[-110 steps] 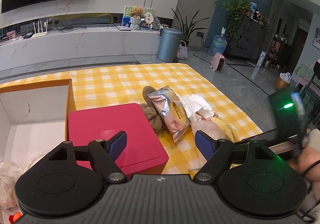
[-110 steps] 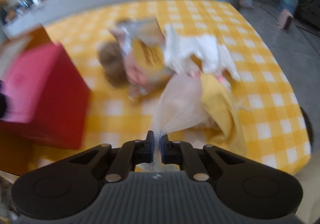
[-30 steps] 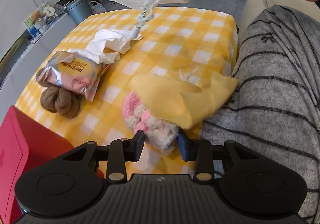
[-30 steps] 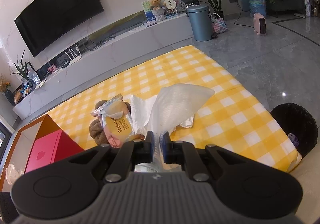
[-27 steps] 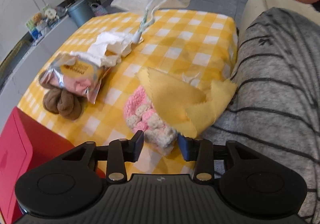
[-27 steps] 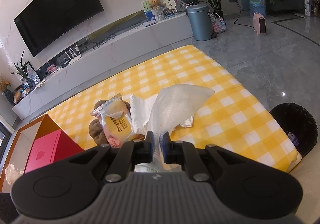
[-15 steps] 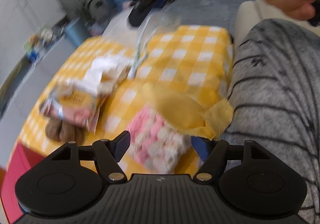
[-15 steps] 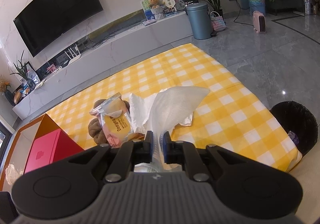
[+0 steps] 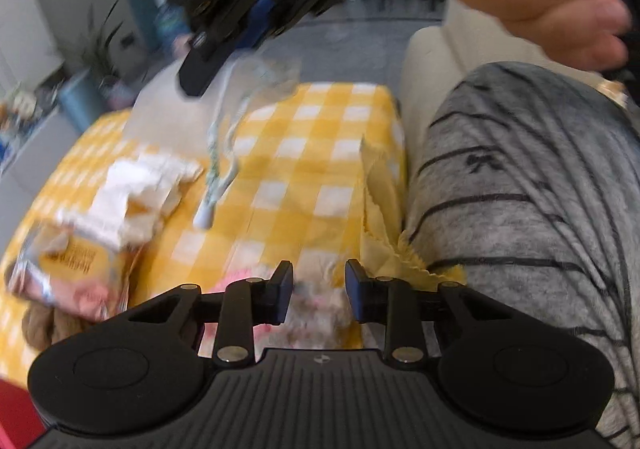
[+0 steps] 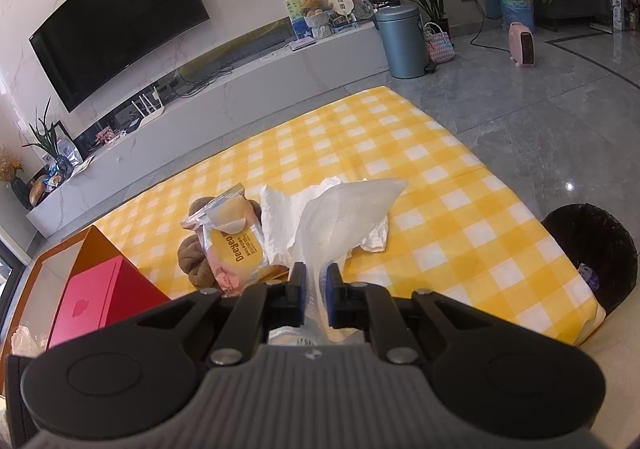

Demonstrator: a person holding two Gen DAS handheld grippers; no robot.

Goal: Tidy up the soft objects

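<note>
My right gripper (image 10: pixel 316 281) is shut on a clear mesh bag (image 10: pixel 344 209) and holds it above the yellow checked table (image 10: pixel 440 201); the bag (image 9: pixel 224 121) hangs from it in the blurred left wrist view. My left gripper (image 9: pixel 318 285) stands partly closed around a pink-and-white knitted piece (image 9: pixel 316 301) at the table's near edge; whether it grips is unclear. A yellow cloth (image 9: pixel 384 217) lies beside it against my grey striped trouser leg (image 9: pixel 520 189). A snack packet (image 10: pixel 234 249), a brown plush knot (image 10: pixel 196 253) and white crumpled cloth (image 10: pixel 280 217) lie mid-table.
A red box (image 10: pixel 96 305) sits in an orange-rimmed carton (image 10: pixel 60 253) at the table's left. A black bin (image 10: pixel 588 245) stands on the floor at the right. A TV wall and low cabinet lie beyond the table.
My left gripper opened wide, dropped lower over the knitted piece and has narrowed around it. The yellow cloth slid off it toward my leg. My right gripper holds the bag still.
</note>
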